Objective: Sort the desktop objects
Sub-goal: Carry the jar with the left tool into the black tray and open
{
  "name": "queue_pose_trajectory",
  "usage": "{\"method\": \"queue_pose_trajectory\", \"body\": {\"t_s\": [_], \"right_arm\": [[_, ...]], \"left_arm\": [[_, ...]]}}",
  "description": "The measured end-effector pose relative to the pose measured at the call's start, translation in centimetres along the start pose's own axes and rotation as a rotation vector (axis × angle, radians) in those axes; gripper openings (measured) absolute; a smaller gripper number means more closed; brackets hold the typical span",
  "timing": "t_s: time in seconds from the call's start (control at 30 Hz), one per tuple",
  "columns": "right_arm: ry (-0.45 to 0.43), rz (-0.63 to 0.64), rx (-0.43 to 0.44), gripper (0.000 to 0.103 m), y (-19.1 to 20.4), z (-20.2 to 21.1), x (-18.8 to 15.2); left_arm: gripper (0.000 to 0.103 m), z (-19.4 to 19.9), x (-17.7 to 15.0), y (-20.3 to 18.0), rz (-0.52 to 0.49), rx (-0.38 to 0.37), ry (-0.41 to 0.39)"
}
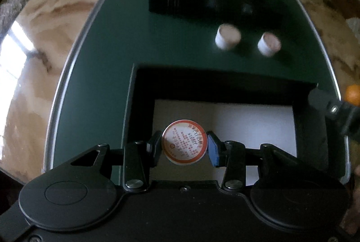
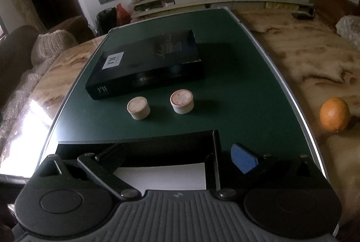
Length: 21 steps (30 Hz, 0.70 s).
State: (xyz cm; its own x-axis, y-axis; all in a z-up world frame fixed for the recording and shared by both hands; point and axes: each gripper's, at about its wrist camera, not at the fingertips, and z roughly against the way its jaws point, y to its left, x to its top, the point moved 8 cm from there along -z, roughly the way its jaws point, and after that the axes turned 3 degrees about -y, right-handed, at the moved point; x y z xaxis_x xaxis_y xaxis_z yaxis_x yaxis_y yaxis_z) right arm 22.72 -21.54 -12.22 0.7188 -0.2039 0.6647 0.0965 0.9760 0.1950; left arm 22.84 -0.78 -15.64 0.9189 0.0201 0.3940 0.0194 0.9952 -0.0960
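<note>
My left gripper (image 1: 184,146) is shut on a small round white tub with a red-ringed label (image 1: 183,141), held over the white floor of an open black box (image 1: 225,84). Two more white tubs (image 1: 227,36) (image 1: 269,44) stand on the green mat beyond the box; they also show in the right wrist view (image 2: 138,108) (image 2: 182,101). My right gripper (image 2: 180,158) is open and empty, straddling the right wall of the black box (image 2: 135,143), with its blue pad (image 2: 244,157) outside the box.
A black book-like case (image 2: 146,62) lies at the far part of the green mat (image 2: 247,95). An orange (image 2: 334,115) sits on the marble table to the right of the mat. The mat has a metal rim.
</note>
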Motion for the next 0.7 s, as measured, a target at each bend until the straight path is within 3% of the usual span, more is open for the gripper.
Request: {"method": "queue_pose_trajectory", "body": {"t_s": [0.3, 0.7], "right_arm": [[0.011, 0.007, -0.009, 0.103, 0.1, -0.1, -0.1], [0.017, 0.021, -0.010, 0.103, 0.3, -0.2, 0.0]], "left_arm": [[0.041, -2.4, -2.0, 0.1, -0.027, 0.035, 0.053], [0.044, -2.9, -2.3, -0.6, -0.073, 0.075, 0.033]]}}
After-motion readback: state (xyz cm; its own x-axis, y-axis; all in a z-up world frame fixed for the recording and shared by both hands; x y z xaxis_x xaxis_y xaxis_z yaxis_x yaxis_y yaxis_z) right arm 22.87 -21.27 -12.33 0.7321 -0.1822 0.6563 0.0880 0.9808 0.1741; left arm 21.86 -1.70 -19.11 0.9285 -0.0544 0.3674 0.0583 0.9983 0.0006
